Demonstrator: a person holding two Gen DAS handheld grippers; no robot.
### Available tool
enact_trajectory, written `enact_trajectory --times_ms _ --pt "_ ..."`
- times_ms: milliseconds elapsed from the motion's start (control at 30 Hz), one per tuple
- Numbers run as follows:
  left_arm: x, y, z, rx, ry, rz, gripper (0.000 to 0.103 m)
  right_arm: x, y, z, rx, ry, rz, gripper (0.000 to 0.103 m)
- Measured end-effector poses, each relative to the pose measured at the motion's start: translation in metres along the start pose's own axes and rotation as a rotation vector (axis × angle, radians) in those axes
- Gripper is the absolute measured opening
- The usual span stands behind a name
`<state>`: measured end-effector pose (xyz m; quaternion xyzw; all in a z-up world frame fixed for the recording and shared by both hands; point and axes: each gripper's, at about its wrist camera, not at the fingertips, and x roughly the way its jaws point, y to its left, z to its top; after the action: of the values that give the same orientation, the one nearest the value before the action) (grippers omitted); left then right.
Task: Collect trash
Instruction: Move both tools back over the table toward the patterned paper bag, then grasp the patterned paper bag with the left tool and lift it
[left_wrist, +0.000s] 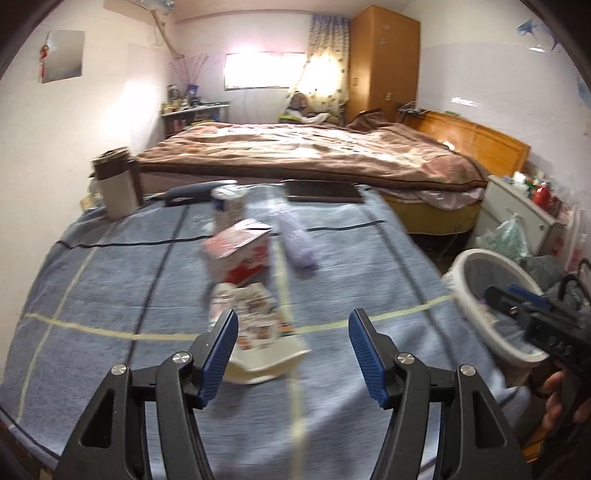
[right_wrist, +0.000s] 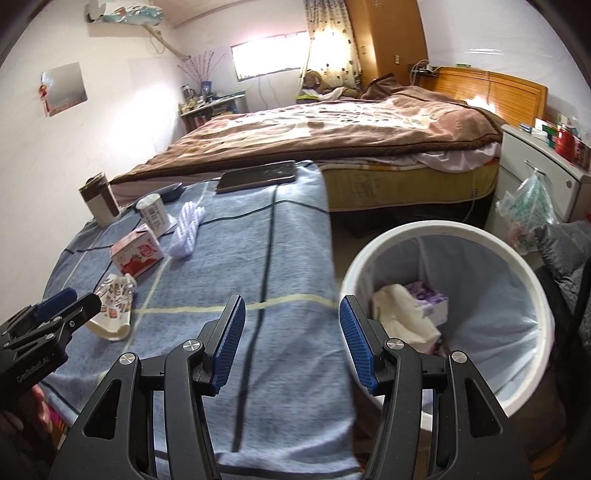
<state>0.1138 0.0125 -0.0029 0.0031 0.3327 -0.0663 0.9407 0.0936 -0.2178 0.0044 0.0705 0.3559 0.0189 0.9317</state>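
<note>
On the blue blanket-covered table (left_wrist: 110, 295) lie a crushed printed paper cup (left_wrist: 255, 332), a red and white carton (left_wrist: 238, 254), a white labelled cup (left_wrist: 229, 206) and a lavender wrapped roll (left_wrist: 297, 238). My left gripper (left_wrist: 291, 332) is open, its left finger beside the crushed cup (right_wrist: 112, 310). My right gripper (right_wrist: 291, 328) is open and empty over the table's right edge, next to the white lined trash bin (right_wrist: 532, 280), which holds paper and a purple box. The carton (right_wrist: 136, 254), the labelled cup (right_wrist: 153, 212) and the roll (right_wrist: 186, 230) also show in the right wrist view.
A dark tablet (right_wrist: 258, 175), a brown and white canister (right_wrist: 98, 201) and a dark case (left_wrist: 199, 192) sit at the table's far end. Beyond is a bed with a brown blanket (right_wrist: 332, 129). A white nightstand (right_wrist: 535, 170) with a hanging bag stands at right.
</note>
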Motion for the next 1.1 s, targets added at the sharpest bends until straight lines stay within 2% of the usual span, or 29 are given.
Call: enact_trajectory --times_ms 200,367,667,800,833,900,933,1100 --pt "0.012 0.033 -0.005 -0.064 0.044 0.033 0.067 0.008 0.017 0.001 -0.024 0.012 0.026 0.055" --pt "0.025 0.049 -0.009 -0.118 0.089 0.006 0.069 0.013 0.032 0.002 -0.053 0.024 0.040 0.055" --pt "0.053 0.057 -0.008 -0.140 0.147 0.003 0.069 0.029 0.051 0.004 -0.084 0.053 0.048 0.055" --pt "0.063 0.059 -0.008 -0.159 0.168 -0.024 0.069 0.034 0.063 0.007 -0.106 0.059 0.054 0.055" --pt "0.065 0.059 -0.009 -0.161 0.174 -0.032 0.067 0.035 0.065 0.008 -0.109 0.060 0.055 0.055" --pt "0.071 0.059 -0.010 -0.156 0.192 -0.041 0.056 0.038 0.070 0.010 -0.112 0.064 0.059 0.055" --pt "0.071 0.060 -0.010 -0.160 0.188 -0.051 0.055 0.039 0.072 0.011 -0.114 0.064 0.061 0.055" --pt "0.069 0.062 -0.007 -0.147 0.182 -0.088 0.030 0.045 0.083 0.013 -0.128 0.073 0.066 0.055"
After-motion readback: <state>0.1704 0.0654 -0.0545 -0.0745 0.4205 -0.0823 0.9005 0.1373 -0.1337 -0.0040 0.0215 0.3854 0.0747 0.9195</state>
